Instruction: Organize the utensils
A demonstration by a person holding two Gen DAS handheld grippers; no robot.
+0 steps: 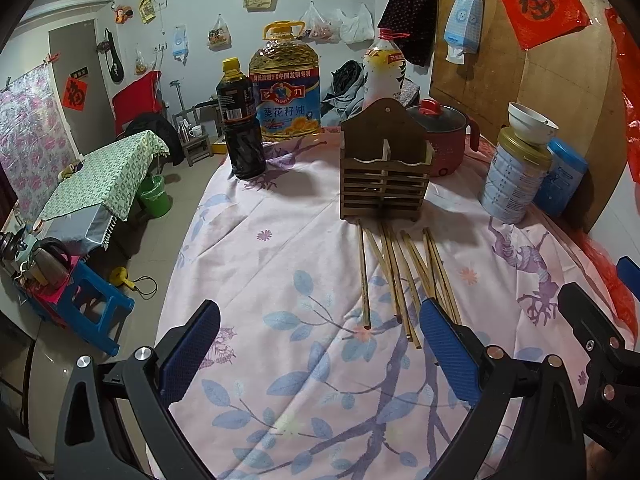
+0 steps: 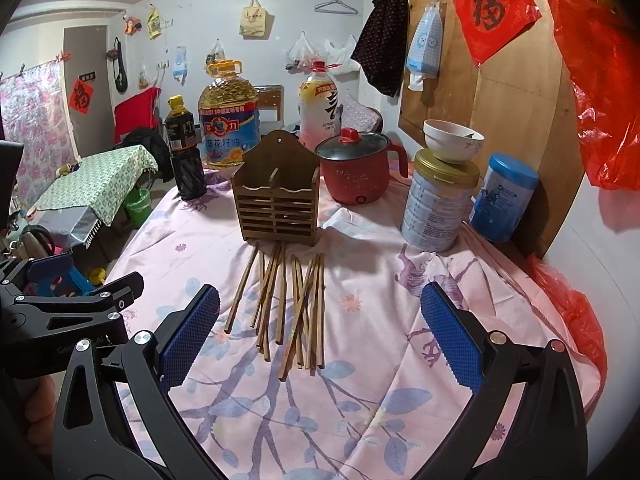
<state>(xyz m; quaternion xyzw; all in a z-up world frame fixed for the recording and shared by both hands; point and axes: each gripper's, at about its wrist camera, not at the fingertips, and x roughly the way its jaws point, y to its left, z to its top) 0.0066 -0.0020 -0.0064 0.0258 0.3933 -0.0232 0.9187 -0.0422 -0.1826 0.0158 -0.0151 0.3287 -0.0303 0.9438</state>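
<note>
Several wooden chopsticks [image 1: 394,276] lie loose on the pink floral tablecloth [image 1: 280,280], just in front of a brown slatted wooden utensil holder [image 1: 384,176] that stands upright and looks empty. My left gripper [image 1: 320,344] is open and empty, near the table's front, left of the chopsticks' near ends. In the right wrist view the chopsticks [image 2: 286,300] and the holder [image 2: 278,204] sit straight ahead. My right gripper [image 2: 320,332] is open and empty, hovering over the chopsticks' near ends.
Behind the holder stand a dark sauce bottle [image 1: 240,120], a big oil jug [image 1: 286,84], a red electric pot [image 2: 358,168], a tin with a white bowl on top [image 2: 438,200] and a blue canister [image 2: 502,198]. The table's left edge drops to the floor.
</note>
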